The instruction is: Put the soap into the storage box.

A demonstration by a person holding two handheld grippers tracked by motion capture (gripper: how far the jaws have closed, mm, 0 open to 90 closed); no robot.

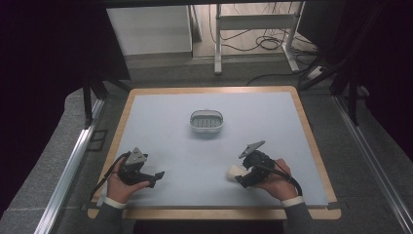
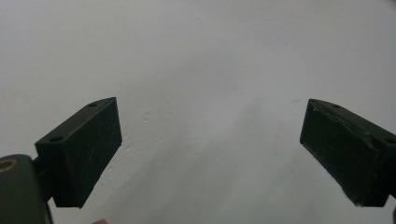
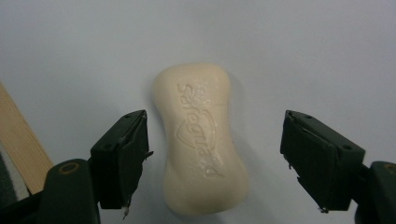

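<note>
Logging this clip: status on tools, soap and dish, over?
Both tools open: left tool over bare mat, right tool straddling the soap bar, not gripping. Soap dish mid-table, nothing in it. Nothing between soap and dish.

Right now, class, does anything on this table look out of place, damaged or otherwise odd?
One thing: the cream, waisted bar of soap lies bare on the pale blue mat, between the open right gripper, well apart from the empty white oval soap dish. Nothing looks spilled or broken.
</note>
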